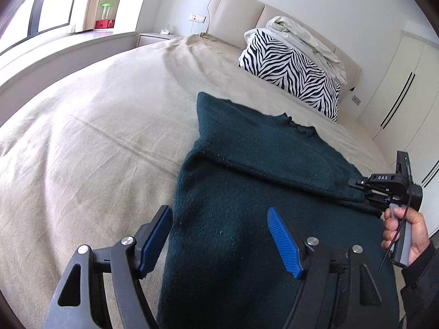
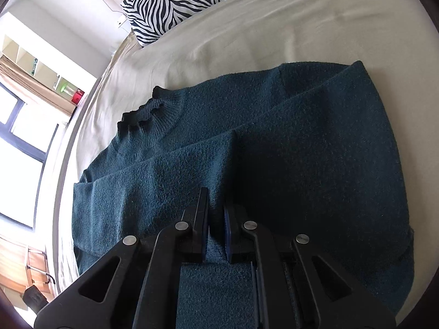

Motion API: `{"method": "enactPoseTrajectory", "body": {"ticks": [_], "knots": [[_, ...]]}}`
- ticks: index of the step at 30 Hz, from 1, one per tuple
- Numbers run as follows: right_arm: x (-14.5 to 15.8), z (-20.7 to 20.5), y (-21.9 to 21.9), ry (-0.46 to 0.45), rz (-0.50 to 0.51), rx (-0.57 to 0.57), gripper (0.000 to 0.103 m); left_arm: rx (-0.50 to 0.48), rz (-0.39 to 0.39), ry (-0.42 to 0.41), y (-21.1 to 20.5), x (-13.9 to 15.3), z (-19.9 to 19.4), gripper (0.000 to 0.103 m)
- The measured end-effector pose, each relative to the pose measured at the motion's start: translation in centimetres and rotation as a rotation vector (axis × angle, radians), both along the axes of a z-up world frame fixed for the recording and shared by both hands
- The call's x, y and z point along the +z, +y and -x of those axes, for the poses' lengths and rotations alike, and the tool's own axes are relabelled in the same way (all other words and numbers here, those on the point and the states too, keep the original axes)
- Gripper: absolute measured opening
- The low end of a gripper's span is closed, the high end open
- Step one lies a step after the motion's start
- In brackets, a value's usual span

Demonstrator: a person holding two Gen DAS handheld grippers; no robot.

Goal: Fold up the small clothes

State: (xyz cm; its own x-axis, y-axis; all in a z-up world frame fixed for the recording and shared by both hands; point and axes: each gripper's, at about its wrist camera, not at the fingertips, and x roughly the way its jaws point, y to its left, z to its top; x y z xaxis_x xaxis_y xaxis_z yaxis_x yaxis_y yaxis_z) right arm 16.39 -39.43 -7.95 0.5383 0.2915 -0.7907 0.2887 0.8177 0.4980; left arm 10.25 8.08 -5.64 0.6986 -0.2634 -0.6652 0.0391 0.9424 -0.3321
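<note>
Sweater (image 1: 247, 170), dark teal knit, lies flat on the beige bed (image 1: 90, 126), its ribbed collar (image 2: 149, 112) pointing toward the headboard (image 1: 241, 8). We hold our left tongs (image 1: 219, 235) spread wide just above the lower part of the sweater, blue fingers (image 1: 282, 244) clear of the cloth as far as we can tell. Our right tongs (image 2: 215, 219) are pressed nearly together, pinching a fold of the sweater's fabric between the pads; a sleeve (image 2: 170, 161) lies folded across the body just ahead of them. In the left wrist view our right hand (image 1: 406, 233) grips the handle at the sweater's far edge. A zebra-striped pillow (image 1: 290, 68) rests near the headboard with a pale bundle of bedding (image 1: 304, 41) on top.
</note>
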Motion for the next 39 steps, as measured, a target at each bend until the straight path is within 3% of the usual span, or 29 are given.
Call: {"method": "enactPoseTrajectory", "body": {"ticks": [4, 7, 9, 10, 12, 14, 15, 17, 19, 21, 26, 28, 31, 33, 34, 38, 39], "knots": [[0.7, 1.3, -0.3, -0.012, 0.006, -0.061, 0.019, -0.033, 0.039, -0.078, -0.9, 3.4, -3.7, 0.074], [2.2, 2.8, -0.6, -0.090, -0.026, -0.099, 0.026, -0.115, 0.108, -0.062, -2.3, 3.5, -8.9, 0.068], [2.9, 3.3, -0.5, -0.160, -0.119, -0.086, 0.056, -0.163, 0.212, 0.001, -2.8, 2.0, -12.8, 0.056], [3.2, 3.5, -0.3, -0.201, -0.166, -0.072, 0.060, -0.173, 0.242, 0.035, -3.0, 1.1, -14.6, 0.056], [3.4, 3.2, 0.4, -0.257, -0.248, -0.017, 0.062, -0.143, 0.211, 0.080, -3.1, -0.7, -17.2, 0.050], [2.6, 2.4, 1.3, -0.257, -0.340, 0.039, 0.062, -0.107, 0.138, 0.114, -2.7, -2.6, -18.6, 0.047], [2.1, 1.9, 1.7, -0.252, -0.370, 0.057, 0.062, -0.096, 0.102, 0.111, -2.1, -3.5, -18.9, 0.026], [1.0, 0.9, 2.8, -0.243, -0.390, 0.094, 0.062, -0.074, 0.078, 0.110, -0.8, -4.8, -18.9, 0.005], [-1.0, -0.3, 3.7, -0.186, -0.410, 0.113, 0.062, -0.065, 0.121, 0.115, 0.7, -5.2, -18.6, 0.006], [-2.0, -0.7, 4.2, -0.191, -0.394, 0.116, 0.061, -0.070, 0.078, 0.103, 0.5, -5.0, -18.2, 0.006], [-1.2, -0.8, 3.7, -0.202, -0.415, 0.090, 0.063, -0.056, -0.038, 0.078, -0.5, -4.0, -17.5, 0.006], [0.2, -0.6, 3.3, -0.250, -0.411, 0.092, 0.063, -0.057, -0.068, 0.070, -0.8, -4.0, -17.2, 0.006], [0.7, -1.9, 3.1, -0.227, -0.356, 0.099, 0.064, -0.058, -0.063, 0.077, -0.7, -4.5, -17.2, 0.006], [-1.4, -3.0, 2.8, -0.130, -0.309, 0.105, 0.065, -0.062, -0.040, 0.084, -0.4, -4.7, -17.2, 0.006], [-2.0, -3.1, 2.7, -0.153, -0.300, 0.133, 0.062, -0.062, -0.032, 0.088, -0.2, -4.6, -17.1, 0.006], [-1.1, 0.0, 1.2, -0.161, -0.304, 0.078, 0.062, -0.064, -0.053, 0.085, 0.3, -3.9, -15.4, 0.007], [-0.9, 1.2, 0.7, -0.159, -0.292, 0.051, 0.062, -0.069, -0.058, 0.078, 0.4, -3.6, -14.5, 0.013]]}}
